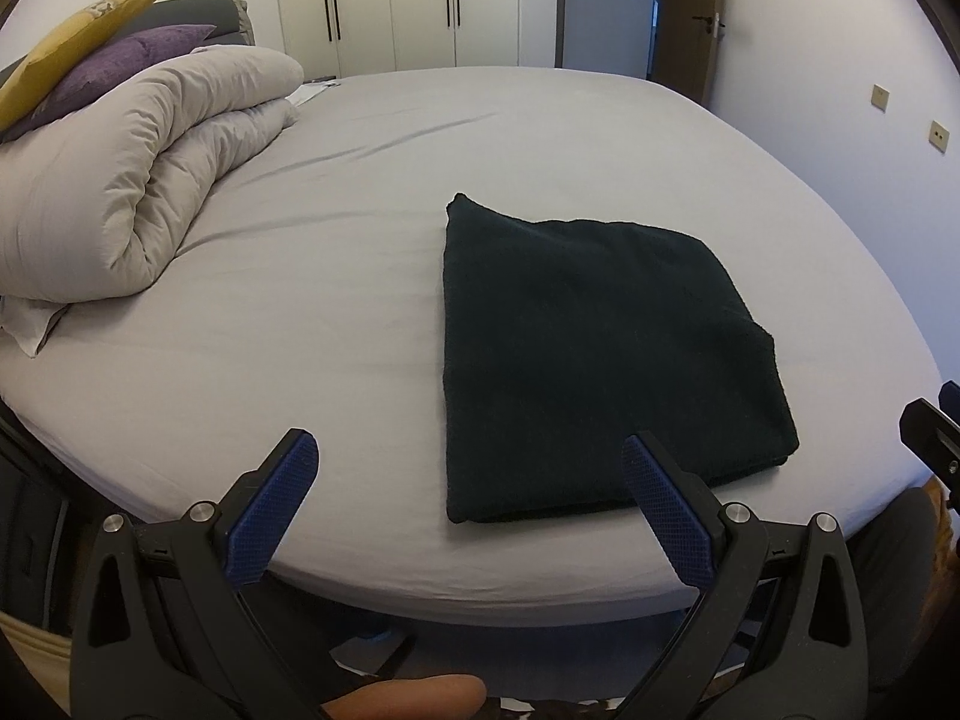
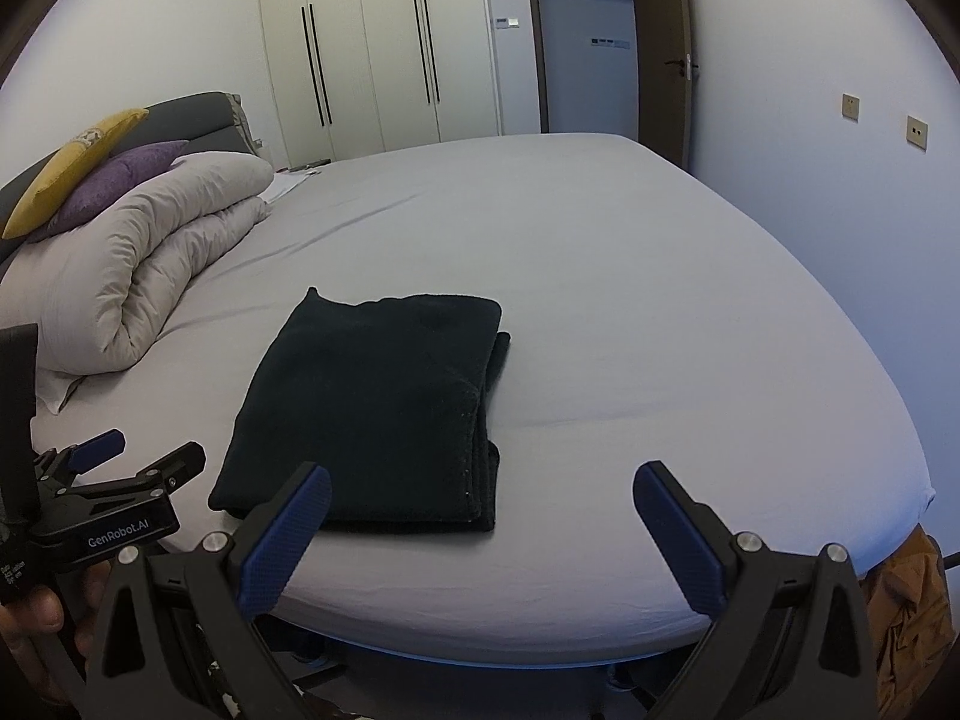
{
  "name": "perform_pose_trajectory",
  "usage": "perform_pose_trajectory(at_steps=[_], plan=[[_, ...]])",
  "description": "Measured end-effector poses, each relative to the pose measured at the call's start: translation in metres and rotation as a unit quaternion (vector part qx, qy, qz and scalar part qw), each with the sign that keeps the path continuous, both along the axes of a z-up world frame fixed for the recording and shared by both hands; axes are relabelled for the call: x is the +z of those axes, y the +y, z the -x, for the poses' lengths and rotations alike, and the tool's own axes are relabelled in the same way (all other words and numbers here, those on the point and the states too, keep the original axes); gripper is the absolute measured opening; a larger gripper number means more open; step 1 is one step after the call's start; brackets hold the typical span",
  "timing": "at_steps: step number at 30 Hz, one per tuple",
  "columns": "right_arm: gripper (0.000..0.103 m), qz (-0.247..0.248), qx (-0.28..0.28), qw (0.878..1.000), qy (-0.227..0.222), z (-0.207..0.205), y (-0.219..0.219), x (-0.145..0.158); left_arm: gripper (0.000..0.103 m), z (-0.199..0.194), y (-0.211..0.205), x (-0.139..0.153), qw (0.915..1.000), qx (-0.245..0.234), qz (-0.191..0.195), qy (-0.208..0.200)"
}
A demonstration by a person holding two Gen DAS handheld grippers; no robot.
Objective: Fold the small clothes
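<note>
Dark garment [image 1: 600, 354] fuzzy knit; bed sheet [image 1: 312, 312] smooth matt.

Both cameras sit low at the near edge of the bed [image 1: 360, 252], each looking forward along its own spread jaws toward the wardrobe [image 1: 390, 0] and door [image 2: 678, 48]. The left wrist view faces the folded dark cloth [image 1: 600, 360] just ahead of its right jaw. The right wrist view stands further right, the cloth [image 2: 372, 408] ahead of its left jaw. Both share bed, cloth, duvet [image 2: 150, 252] and wardrobe; the right view also catches the left gripper [image 2: 144, 456] outside its left jaw.
</note>
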State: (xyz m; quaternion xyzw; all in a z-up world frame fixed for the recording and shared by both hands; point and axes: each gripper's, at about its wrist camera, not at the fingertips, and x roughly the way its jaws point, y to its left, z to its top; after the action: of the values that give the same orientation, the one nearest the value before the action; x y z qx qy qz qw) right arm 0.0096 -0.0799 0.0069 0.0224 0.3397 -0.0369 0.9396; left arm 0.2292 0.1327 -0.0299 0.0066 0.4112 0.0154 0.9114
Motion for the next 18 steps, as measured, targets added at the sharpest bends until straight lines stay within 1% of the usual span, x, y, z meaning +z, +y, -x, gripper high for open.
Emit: perform_pose_trajectory(at_steps=[18], plan=[[0.103,-0.001,0.006,1.0,0.009,-0.0023,0.0064,-0.0073,0.103,-0.002,0.0029,-0.0012,1.0,-0.001,0.001,0.003]])
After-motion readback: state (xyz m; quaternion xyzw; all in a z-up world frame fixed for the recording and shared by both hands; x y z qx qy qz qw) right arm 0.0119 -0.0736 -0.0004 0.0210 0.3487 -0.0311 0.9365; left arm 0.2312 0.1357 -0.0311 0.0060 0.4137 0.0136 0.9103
